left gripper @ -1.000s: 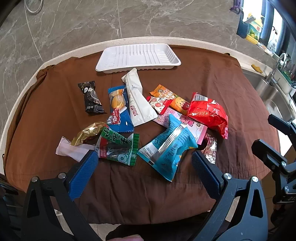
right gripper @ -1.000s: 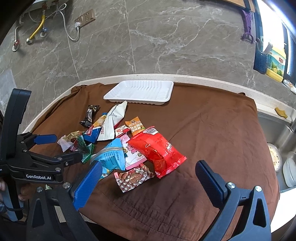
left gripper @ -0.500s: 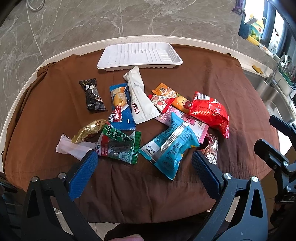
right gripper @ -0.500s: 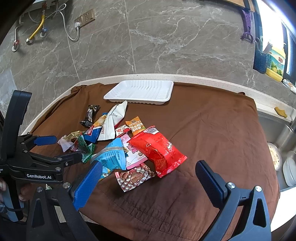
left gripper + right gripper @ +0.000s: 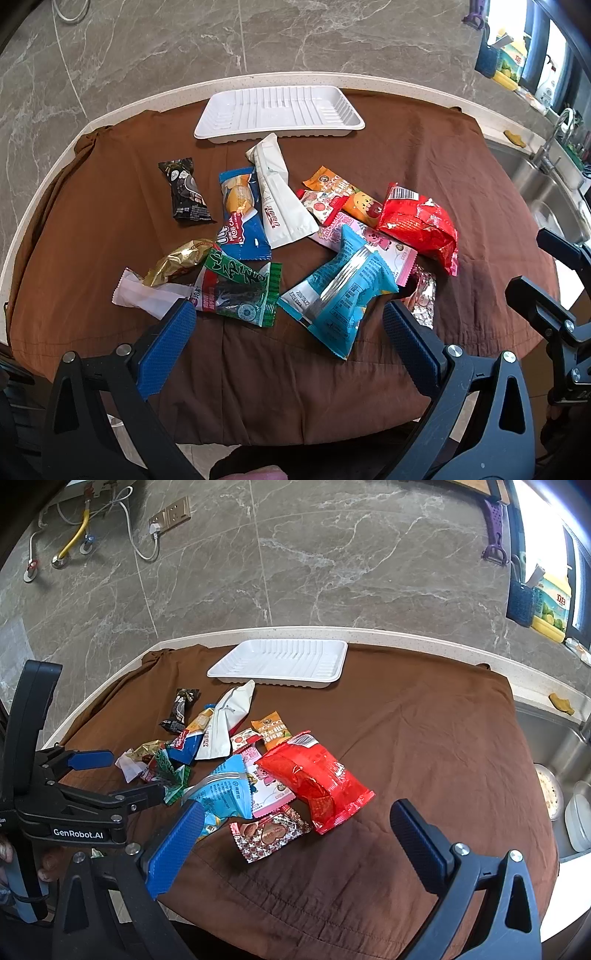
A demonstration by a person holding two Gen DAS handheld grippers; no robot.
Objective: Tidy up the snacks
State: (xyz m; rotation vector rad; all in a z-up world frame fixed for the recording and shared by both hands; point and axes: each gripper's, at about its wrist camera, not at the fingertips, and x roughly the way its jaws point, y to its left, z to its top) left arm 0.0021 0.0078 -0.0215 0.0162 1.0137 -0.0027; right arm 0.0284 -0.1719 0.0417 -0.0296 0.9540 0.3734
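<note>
Several snack packets lie in a loose pile on a brown cloth (image 5: 424, 147): a red bag (image 5: 419, 225) (image 5: 314, 779), a light blue packet (image 5: 340, 291) (image 5: 221, 786), a green packet (image 5: 236, 291), a white pouch (image 5: 277, 199), a black bar (image 5: 184, 192). An empty white tray (image 5: 280, 110) (image 5: 280, 661) stands behind them. My left gripper (image 5: 288, 339) is open and empty, just in front of the green and light blue packets. My right gripper (image 5: 295, 834) is open and empty, over a small red-patterned packet (image 5: 269, 834).
The cloth covers a pale counter (image 5: 406, 635) against a marble wall. A steel sink (image 5: 546, 192) with a tap lies to the right. The left gripper's body (image 5: 74, 805) shows at the left of the right wrist view.
Both grippers stay open. The left view has edged slightly forward toward the pile; the right view is almost unchanged.
</note>
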